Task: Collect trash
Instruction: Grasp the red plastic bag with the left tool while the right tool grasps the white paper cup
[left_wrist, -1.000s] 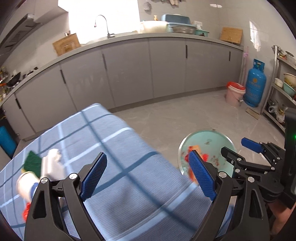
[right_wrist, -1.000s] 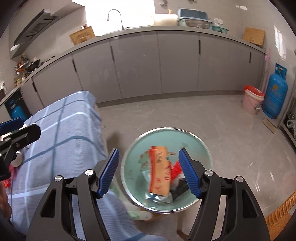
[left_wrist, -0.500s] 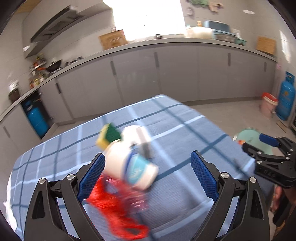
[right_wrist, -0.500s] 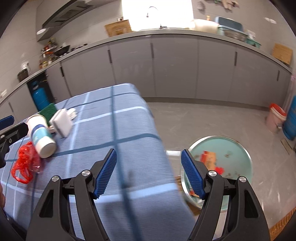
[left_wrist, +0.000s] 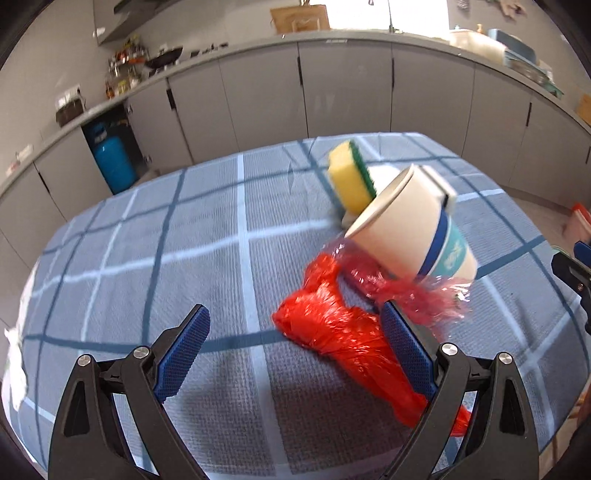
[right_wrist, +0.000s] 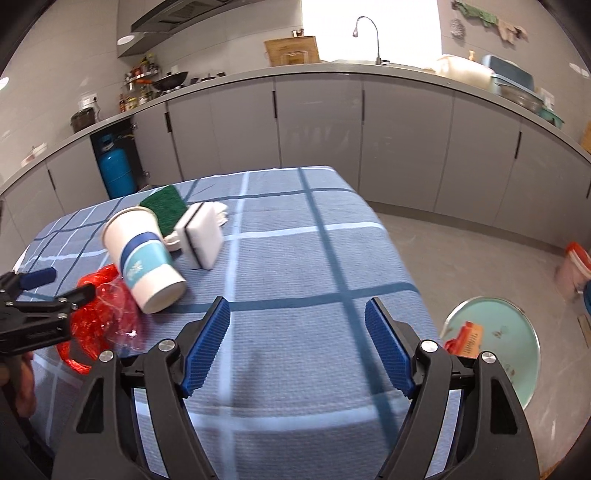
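The counter (left_wrist: 147, 240) fills most of both views, draped in a blue checked cloth with a coarse waffle weave. Down on the floor, at 4 o'clock in the right view, sits the round pale-green basin (right_wrist: 517, 332) with wrappers already in it, so I judge the step in hand is the reach for the next piece of trash.

My left gripper (left_wrist: 293, 310) hangs over the cloth with its fingers (left_wrist: 181, 354) spread wide and released, grasping nothing. The red plastic bag (left_wrist: 332, 332) lies at 4 o'clock in that view: thin film, crumpled and twisted into a rope, partly see-through where it fans out. It sits nearer my right-hand finger than the middle; whether that pad touches it I cannot tell.

Against the bag, at 2 o'clock, a paper cup (left_wrist: 410, 229) lies on its side – a smooth white cone with a blue band, its base on the film. It looks light and may roll if the bag is pulled.

My right gripper (right_wrist: 297, 302) has just been opening its fingers (right_wrist: 388, 347), and only bare cloth lies between them.

Past the cup are a yellow sponge with a green scouring face (left_wrist: 351, 177), a white foam block (right_wrist: 203, 236) and a scrap of tissue (right_wrist: 221, 216).

Next I need to shift left until the bag is centred, sink onto its thick bunched part, clench, then carry it to the basin.
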